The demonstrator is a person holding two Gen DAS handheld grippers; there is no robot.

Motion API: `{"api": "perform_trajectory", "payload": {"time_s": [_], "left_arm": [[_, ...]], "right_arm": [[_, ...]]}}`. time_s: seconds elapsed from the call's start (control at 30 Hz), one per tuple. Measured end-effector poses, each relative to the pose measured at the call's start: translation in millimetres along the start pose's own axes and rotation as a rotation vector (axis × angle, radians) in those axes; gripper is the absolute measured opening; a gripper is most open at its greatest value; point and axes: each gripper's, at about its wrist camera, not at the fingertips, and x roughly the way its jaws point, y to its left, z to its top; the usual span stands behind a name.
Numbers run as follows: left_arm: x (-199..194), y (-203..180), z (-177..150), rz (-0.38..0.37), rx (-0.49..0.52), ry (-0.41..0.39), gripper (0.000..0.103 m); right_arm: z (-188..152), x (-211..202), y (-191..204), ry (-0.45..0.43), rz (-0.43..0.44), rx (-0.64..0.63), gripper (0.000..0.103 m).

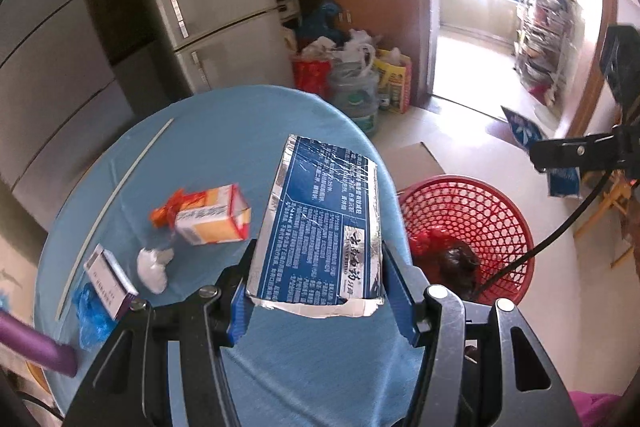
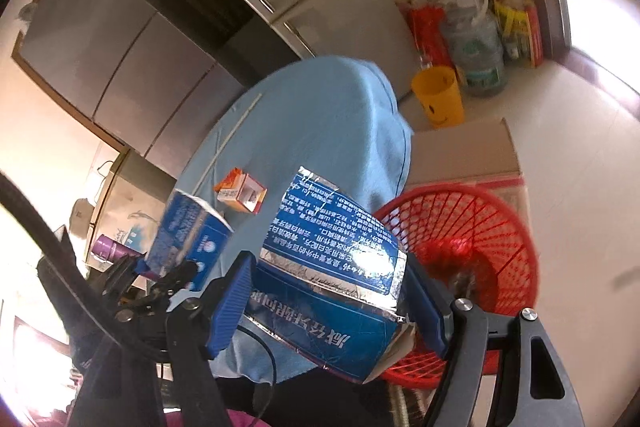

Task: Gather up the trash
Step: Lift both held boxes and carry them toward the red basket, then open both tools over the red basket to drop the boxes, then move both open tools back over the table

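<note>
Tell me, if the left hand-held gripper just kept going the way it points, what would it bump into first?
The left hand-held gripper already clamps a blue box. Straight ahead, that box's far end would probably meet the blue tablecloth near the table's far edge first, though depth is hard to judge here.

My blue pads point(image 1: 394, 291) clamped a blue, silver-edged box point(image 1: 320, 223) with white print. The tablecloth point(image 1: 224, 147) was light blue, the mesh basket point(image 1: 472, 219) red, the small carton point(image 1: 212, 217) orange and white.
</note>
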Motion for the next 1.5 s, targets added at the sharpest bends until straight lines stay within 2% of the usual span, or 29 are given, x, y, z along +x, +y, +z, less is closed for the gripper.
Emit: {"api": "perform_trajectory", "payload": {"time_s": [0.2, 0.37, 0.6, 0.7, 0.83, 1.03, 1.27, 1.37, 1.5], "left_arm": [[12, -36, 13, -0.036, 0.072, 0.019, 0.059], [24, -58, 21, -0.068, 0.113, 0.047, 0.059], [48, -80, 30, -0.176, 0.109, 0.102, 0.061], [55, -85, 30, -0.200, 0.100, 0.123, 0.061], [58, -83, 27, -0.212, 0.084, 0.137, 0.062], [50, -63, 15, -0.189, 0.038, 0.134, 0.062], [32, -33, -4, -0.132, -0.036, 0.127, 0.062], [20, -14, -14, -0.100, -0.084, 0.107, 0.062], [10, 12, -26, -0.048, -0.144, 0.097, 0.063]], "right_arm": [[-2, -16, -11, -0.025, -0.051, -0.051, 0.076], [-2, -12, -34, -0.010, -0.039, 0.019, 0.077], [-4, -1, -64, 0.016, -0.042, 0.137, 0.077], [-5, 3, -73, 0.029, -0.012, 0.200, 0.077], [-6, 3, -81, -0.008, 0.055, 0.252, 0.078], [-6, -3, -74, -0.076, 0.093, 0.245, 0.078], [-9, -7, -32, -0.145, 0.181, 0.101, 0.078], [-12, -1, -14, -0.141, 0.192, 0.051, 0.078], [-14, 19, 8, -0.093, 0.189, 0.017, 0.078]]}}
